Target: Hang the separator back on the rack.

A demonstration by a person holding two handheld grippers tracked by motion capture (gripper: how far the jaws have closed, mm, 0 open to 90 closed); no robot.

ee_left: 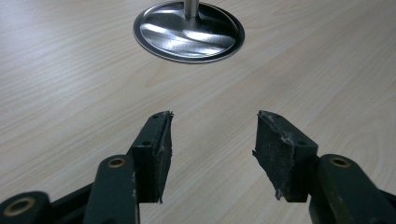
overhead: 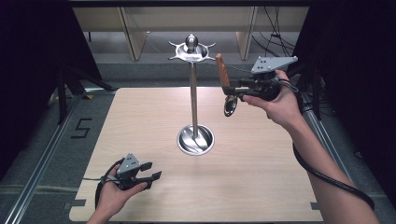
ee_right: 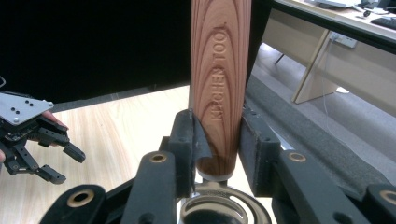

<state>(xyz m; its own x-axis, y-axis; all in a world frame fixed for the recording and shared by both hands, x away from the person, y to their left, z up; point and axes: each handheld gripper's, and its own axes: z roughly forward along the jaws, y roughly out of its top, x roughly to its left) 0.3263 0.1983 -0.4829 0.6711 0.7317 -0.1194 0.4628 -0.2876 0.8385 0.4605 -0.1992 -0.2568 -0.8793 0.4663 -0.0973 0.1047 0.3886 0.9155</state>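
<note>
Ladle held up right of the rack, not yet on a hook.

R tool [overhead: 232, 88] pinches the ladle [overhead: 222, 70] by its wooden handle, just above the metal neck, pads pressed on both sides (clear in the right gripper view [ee_right: 218, 84]). Handle's long axis stands near upright, slightly tilted, wood end up, small steel bowl hanging below the tool. Ladle sits right of the rack [overhead: 193, 93] pole, apart from it, w/ the handle top about level w/ the rack's hook ring, near the hook on that side. Judgement: next move turns on carrying it left toward that ring; R tool is the nearer one by far. L tool [overhead: 148, 172] is spread, nothing in it, low over the desk [overhead: 261, 177] near-left of the rack's base dish, well apart from the ladle.
</note>
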